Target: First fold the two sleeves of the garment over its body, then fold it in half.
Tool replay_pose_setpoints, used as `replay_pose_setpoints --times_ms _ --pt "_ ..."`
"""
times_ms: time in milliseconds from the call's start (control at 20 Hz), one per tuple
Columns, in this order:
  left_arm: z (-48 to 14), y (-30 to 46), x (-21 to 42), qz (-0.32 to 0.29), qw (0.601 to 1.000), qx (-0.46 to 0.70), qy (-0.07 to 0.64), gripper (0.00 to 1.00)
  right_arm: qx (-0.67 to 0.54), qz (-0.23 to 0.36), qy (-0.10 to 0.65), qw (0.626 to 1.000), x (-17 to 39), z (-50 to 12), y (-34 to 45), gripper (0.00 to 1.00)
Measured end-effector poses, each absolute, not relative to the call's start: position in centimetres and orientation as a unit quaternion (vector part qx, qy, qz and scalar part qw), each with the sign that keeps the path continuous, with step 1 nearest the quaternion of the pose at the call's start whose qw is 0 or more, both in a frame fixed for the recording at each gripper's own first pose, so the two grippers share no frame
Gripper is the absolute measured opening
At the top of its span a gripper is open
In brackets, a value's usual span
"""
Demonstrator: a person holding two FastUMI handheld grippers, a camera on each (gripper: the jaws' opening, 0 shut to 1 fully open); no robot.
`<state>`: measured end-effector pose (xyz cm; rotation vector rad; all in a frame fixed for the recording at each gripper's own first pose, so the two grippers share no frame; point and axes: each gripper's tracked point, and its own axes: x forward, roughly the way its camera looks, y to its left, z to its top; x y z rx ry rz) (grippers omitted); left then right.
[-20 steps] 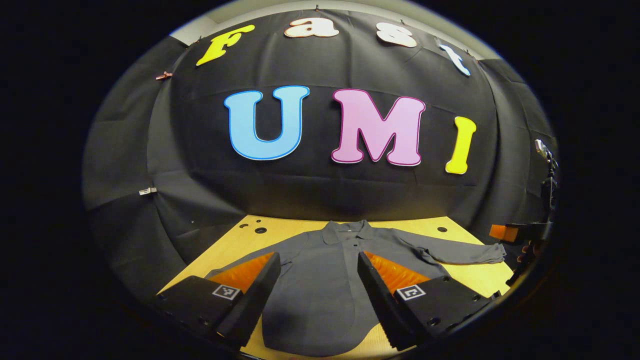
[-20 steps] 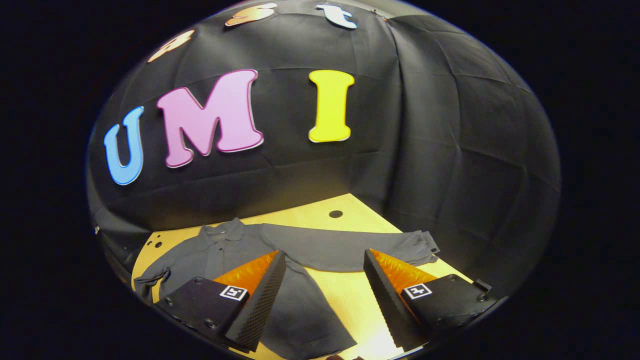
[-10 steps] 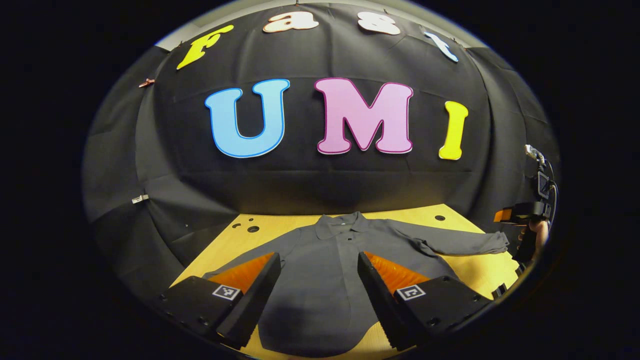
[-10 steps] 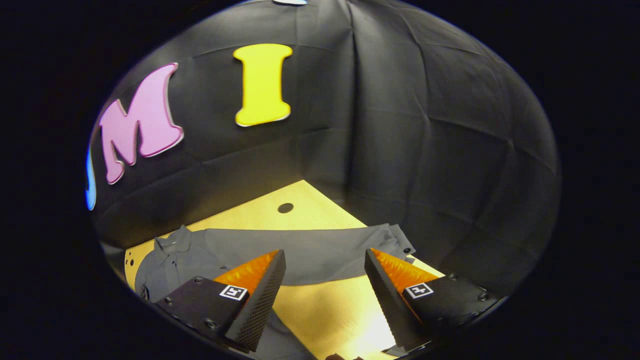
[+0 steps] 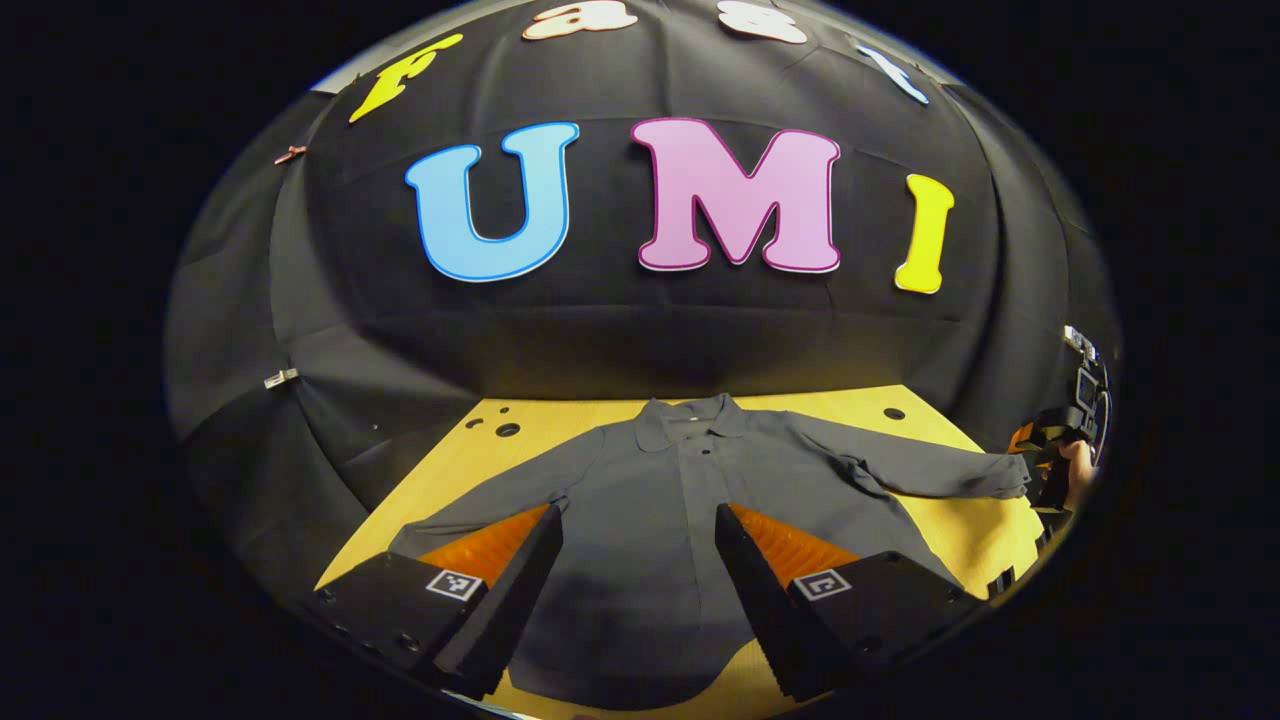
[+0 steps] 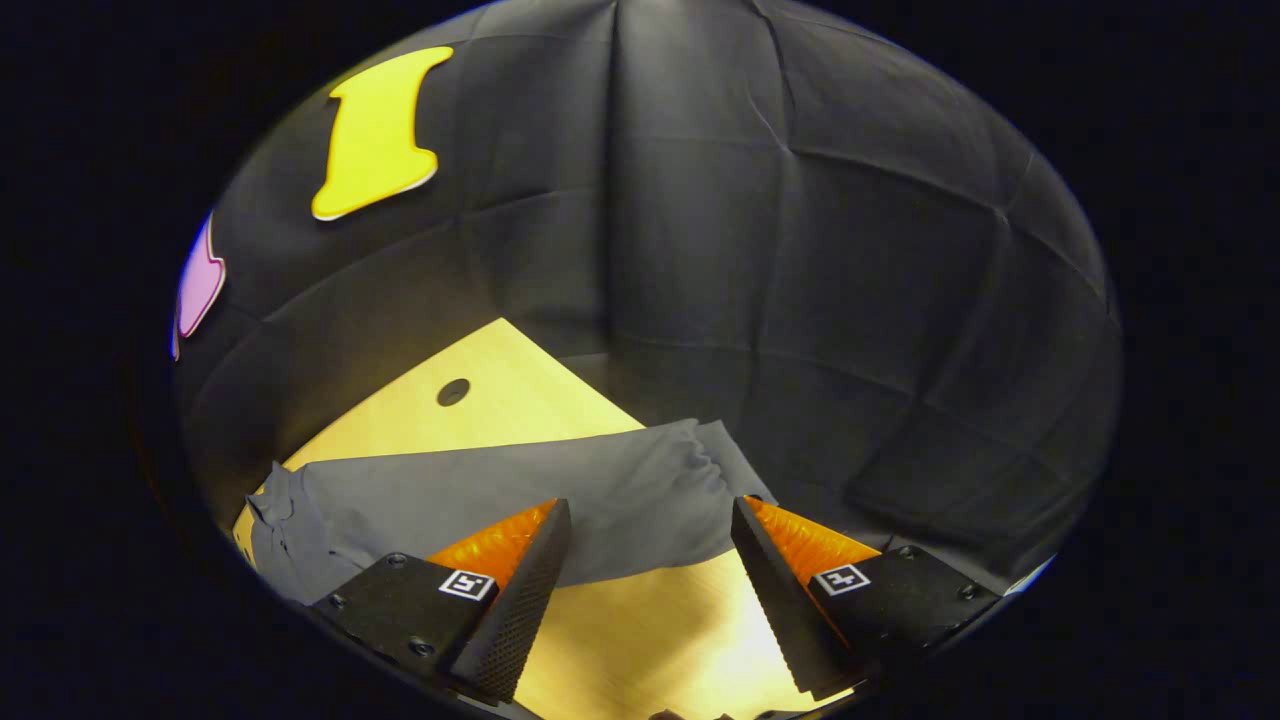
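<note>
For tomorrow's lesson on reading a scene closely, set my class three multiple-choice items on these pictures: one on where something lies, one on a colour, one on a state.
1. Where does the garment lie?
A. Flat on the wooden table
B. Hung on the booth wall
C. Bunched in a basket

2. What colour is the garment?
A. Red
B. Dark grey
C. White

3. How do the sleeves lie?
A. Both folded over the body
B. Both spread out to the sides
C. Both rolled up to the collar

Answers:
1. A: in the left gripper view it lies spread on the tabletop, collar toward the wall.
2. B: the cloth is dark grey in both views.
3. B: the left sleeve and right sleeve reach outward, and the open right gripper points at the right sleeve's cuff end without holding it.
</note>
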<state>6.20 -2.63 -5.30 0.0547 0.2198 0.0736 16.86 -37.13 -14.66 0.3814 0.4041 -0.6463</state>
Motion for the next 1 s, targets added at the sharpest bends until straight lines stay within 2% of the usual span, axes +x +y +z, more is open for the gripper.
replay_pose_setpoints --times_ms 500,750,1000 --pt "-7.8 -4.2 7.6 0.043 0.989 0.025 0.141 0.97 0.219 -0.324 0.279 0.877 20.3 -22.4 -40.7 0.99" --pt "-8.8 -4.3 7.7 0.049 0.987 0.007 0.156 0.97 0.166 -0.309 0.300 0.887 20.4 -22.9 -39.9 0.99" --pt "-9.1 -4.2 8.3 0.051 0.985 0.005 0.162 0.97 0.165 -0.289 0.301 0.893 22.4 -23.2 -37.6 0.38"
